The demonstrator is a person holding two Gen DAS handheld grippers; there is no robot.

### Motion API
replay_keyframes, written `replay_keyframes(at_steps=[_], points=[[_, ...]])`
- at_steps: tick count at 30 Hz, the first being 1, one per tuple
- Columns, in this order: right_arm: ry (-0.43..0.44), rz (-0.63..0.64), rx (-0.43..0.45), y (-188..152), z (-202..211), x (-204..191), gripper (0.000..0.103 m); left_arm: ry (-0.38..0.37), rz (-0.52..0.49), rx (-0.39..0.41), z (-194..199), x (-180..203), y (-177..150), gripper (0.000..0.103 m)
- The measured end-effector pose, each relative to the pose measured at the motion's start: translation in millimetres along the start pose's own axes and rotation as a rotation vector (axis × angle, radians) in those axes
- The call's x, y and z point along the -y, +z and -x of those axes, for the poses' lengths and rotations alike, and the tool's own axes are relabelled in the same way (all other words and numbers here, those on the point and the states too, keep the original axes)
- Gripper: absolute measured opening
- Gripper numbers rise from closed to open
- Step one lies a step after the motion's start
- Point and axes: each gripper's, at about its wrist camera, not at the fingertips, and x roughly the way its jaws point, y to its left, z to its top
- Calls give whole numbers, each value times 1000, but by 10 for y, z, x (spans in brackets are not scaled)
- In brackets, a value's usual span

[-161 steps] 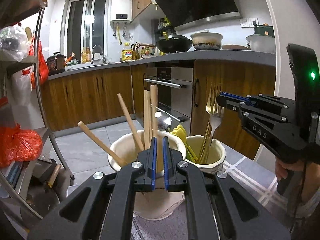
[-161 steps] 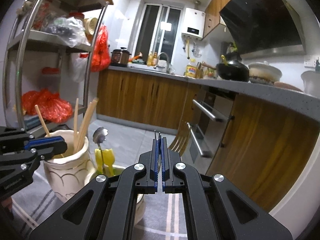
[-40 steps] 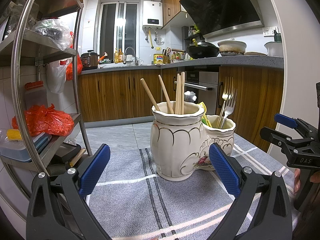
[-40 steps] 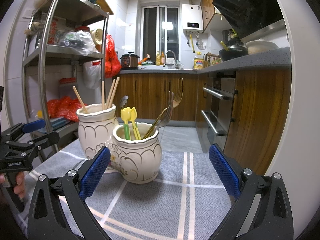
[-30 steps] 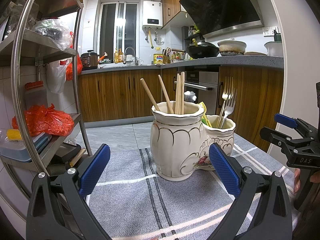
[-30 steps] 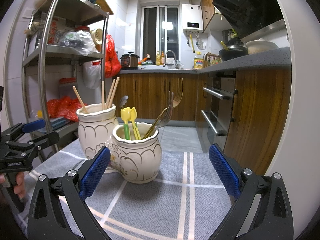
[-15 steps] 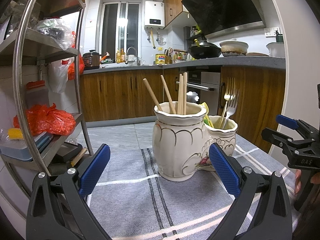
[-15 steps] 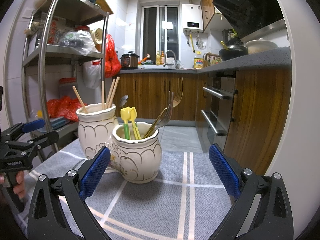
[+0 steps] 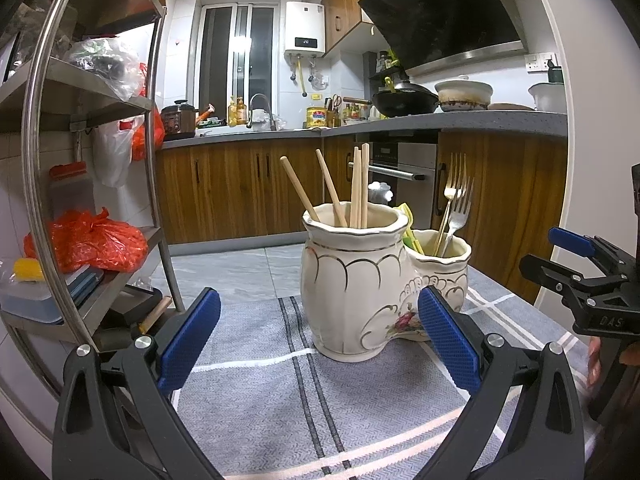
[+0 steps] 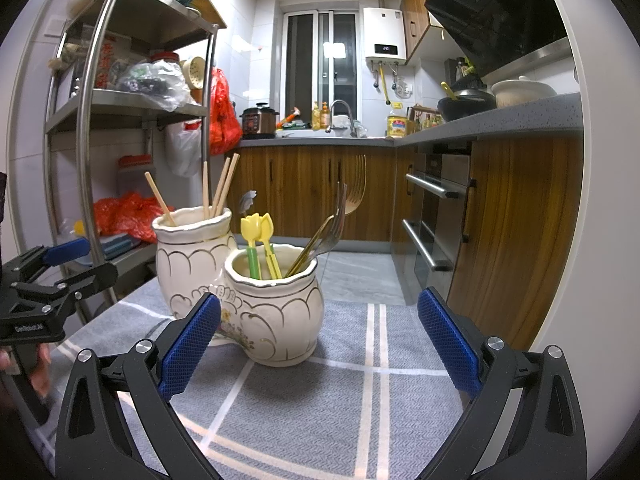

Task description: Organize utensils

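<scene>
A: What sits on the counter?

B: A grey striped cloth covers it. On that stands the tall jar, with the short jar touching its side.

A: And inside them?

B: The tall jar holds 4 wooden chopsticks, leaning. The short jar beside it holds 2 forks and 2 yellow picks.

A: The grippers?

B: Both hang in front of the tall jar, apart from it. The left gripper has its blue pads spread wide, holding nothing. The right gripper is spread wide too, with nothing between its pads.
</scene>
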Motion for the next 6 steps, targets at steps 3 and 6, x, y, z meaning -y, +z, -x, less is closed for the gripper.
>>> replay_keyframes(at_steps=[3,6], points=[[0,0,0,0,-5,1,98,5,2,-5,-15,15,-4,97],[0,0,-1,1,-5,-1,98,17,7,-15,-30,17,-7,97]])
